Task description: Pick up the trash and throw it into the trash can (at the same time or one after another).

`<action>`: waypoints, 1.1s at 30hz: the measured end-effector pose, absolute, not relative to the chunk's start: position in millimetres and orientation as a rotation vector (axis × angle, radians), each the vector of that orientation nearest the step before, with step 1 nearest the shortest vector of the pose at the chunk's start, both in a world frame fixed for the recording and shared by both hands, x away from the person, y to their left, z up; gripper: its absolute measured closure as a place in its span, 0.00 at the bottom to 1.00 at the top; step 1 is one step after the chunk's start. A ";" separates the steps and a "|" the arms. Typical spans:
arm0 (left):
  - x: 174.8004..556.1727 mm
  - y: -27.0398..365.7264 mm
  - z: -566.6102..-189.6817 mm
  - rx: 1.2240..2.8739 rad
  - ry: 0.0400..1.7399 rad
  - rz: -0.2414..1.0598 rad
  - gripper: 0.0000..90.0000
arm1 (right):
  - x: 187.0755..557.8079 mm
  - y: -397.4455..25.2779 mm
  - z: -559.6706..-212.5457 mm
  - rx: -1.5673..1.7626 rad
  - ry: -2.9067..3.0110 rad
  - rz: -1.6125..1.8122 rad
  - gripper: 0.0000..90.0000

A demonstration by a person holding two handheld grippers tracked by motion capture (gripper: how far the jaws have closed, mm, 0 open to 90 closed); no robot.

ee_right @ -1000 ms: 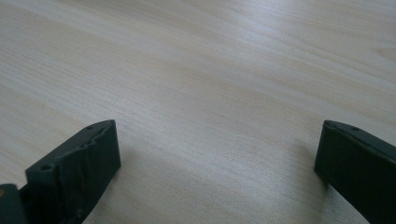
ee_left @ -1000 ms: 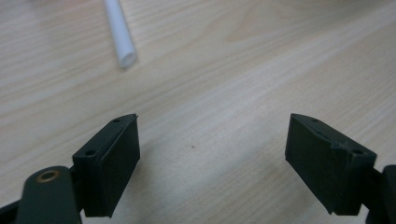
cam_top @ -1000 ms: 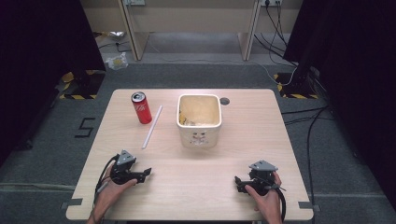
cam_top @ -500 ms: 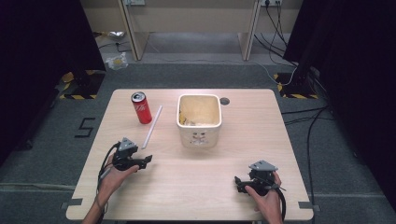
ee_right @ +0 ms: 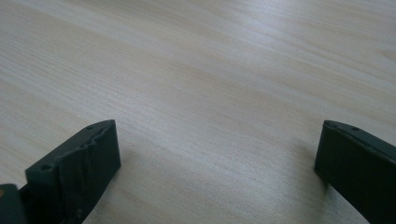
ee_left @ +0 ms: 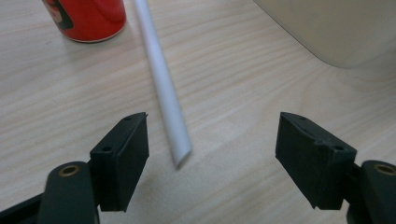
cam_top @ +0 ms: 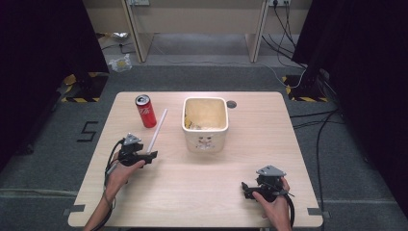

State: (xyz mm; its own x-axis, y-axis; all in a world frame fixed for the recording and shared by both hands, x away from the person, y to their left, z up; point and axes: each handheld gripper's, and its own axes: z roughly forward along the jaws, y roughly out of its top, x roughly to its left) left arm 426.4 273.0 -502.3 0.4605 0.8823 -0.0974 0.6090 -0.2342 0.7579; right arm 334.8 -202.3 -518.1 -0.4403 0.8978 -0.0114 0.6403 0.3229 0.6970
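My left hand-held gripper (ee_left: 212,161) stands wide open and empty around the white straw's (ee_left: 161,81) near end at lower centre, seemingly placed to pinch it.

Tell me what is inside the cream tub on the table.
The cream tub is open on top; a few yellowish bits lie on its floor against the near wall. What they are is too small to tell.

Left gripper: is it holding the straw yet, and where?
No. The left gripper is open, the straw tip lying untouched between its jaws.
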 end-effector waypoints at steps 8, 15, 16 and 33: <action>443.8 273.1 -502.3 1.945 1.263 0.461 0.31 | 334.8 -202.3 -518.1 1.363 2.197 0.882 0.00; 456.8 276.5 -499.6 1.951 1.283 0.480 0.34 | 334.8 -202.2 -518.2 1.362 2.196 0.883 0.00; 459.1 276.8 -501.1 1.947 1.295 0.482 0.35 | 334.8 -202.3 -518.1 1.362 2.197 0.882 0.00; 475.1 268.7 -513.0 2.006 1.307 0.510 0.67 | 334.6 -201.9 -518.1 1.364 2.199 0.885 0.00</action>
State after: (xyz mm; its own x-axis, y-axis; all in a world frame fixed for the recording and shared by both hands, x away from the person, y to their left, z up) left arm 475.1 268.7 -513.0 0.4190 0.9071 -0.0394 0.6411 -0.2648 0.7203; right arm 334.6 -201.9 -518.1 -0.4414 0.8973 -0.0089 0.6412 0.3223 0.6964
